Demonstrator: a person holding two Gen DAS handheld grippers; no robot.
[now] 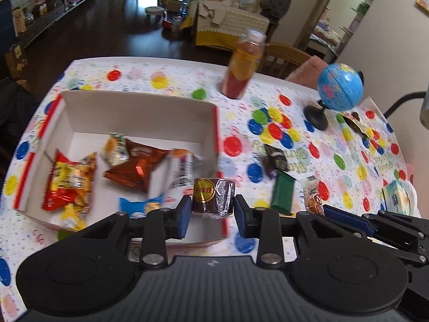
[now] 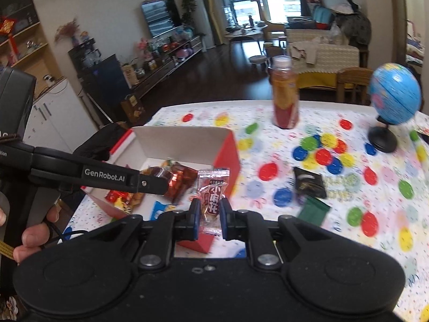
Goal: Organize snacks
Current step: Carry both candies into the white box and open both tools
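My left gripper [image 1: 213, 205] is shut on a dark brown wrapped roll snack [image 1: 213, 197] with a round yellow label, held above the near right corner of the white cardboard box [image 1: 134, 112]. Inside the box lie several snack packets, among them a red-yellow bag [image 1: 69, 181] and a brown foil bag [image 1: 139, 165]. My right gripper [image 2: 209, 216] is shut on a clear-wrapped red twist snack [image 2: 213, 198], held just right of the box [image 2: 182, 142]. The left gripper's arm [image 2: 112, 178] reaches over the box in the right wrist view. The right gripper's arm [image 1: 375, 225] shows at the lower right in the left wrist view.
On the polka-dot tablecloth [image 1: 268, 102] lie a green packet [image 1: 283, 191], a dark packet [image 1: 274, 158] and a small snack [image 1: 313, 196]. A drink bottle [image 1: 245, 64] and a blue globe [image 1: 339, 87] stand at the back. A hand [image 2: 34, 230] holds the left gripper's handle.
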